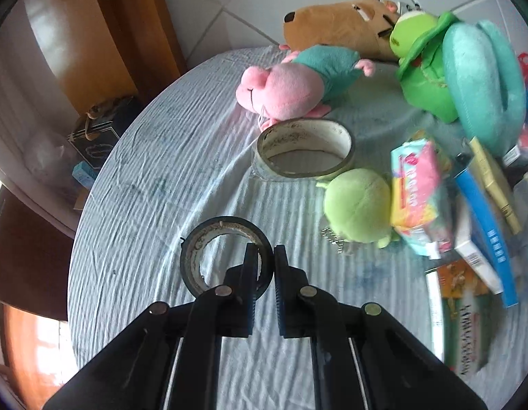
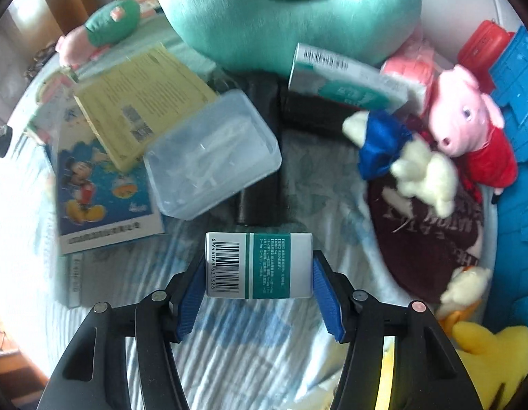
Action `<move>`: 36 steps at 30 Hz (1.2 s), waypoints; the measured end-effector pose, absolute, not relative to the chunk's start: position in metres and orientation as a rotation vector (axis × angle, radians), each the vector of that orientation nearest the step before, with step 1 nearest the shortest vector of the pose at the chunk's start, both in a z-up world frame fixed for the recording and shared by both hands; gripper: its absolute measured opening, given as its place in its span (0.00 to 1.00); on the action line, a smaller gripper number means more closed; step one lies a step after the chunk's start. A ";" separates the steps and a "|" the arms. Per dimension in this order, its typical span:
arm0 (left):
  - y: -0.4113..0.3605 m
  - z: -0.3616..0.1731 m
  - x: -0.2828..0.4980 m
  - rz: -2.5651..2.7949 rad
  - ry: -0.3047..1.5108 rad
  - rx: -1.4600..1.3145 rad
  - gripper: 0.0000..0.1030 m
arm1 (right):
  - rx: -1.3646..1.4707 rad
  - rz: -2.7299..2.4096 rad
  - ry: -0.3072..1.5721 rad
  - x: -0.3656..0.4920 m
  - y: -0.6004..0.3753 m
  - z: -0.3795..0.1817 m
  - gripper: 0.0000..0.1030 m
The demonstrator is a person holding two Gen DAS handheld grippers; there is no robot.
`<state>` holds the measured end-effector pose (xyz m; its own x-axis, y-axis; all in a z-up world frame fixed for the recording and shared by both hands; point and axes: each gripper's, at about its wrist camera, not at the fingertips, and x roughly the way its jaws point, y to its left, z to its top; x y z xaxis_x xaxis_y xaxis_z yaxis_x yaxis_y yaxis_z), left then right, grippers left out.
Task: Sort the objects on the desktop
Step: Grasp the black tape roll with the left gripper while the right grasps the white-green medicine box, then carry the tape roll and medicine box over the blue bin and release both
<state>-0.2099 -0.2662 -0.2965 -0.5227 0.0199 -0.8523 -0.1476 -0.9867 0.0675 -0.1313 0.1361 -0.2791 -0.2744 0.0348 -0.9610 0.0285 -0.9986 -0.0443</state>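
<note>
Readable print in the two wrist views

A barcode numbered 6946068631526 is showing on the white-and-green box near the right camera; its green panel's small print is staying illegible, as are the blurred words on the books and packets.

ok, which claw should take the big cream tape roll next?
Left. The left claw grips only the small black tape roll, near the big cream tape roll; the right claw holds a green-and-white box.

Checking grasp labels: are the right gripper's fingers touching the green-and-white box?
Touching. The right wrist view shows the right gripper with both blue fingers pressed flat against opposite ends of the box, which is held above the striped cloth.
</note>
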 end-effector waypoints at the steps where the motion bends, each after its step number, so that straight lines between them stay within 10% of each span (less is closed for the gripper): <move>1: -0.262 -0.288 -0.205 2.654 0.195 -1.463 0.09 | -1.868 2.527 -0.079 -0.129 0.137 -0.266 0.56; 23: 0.101 -0.011 -0.082 2.318 0.376 -0.723 0.09 | -1.187 2.791 0.004 0.038 0.316 0.007 0.56; 36: 0.399 0.081 -0.026 1.977 0.432 -0.514 0.09 | -1.023 2.599 0.088 0.109 0.520 0.052 0.56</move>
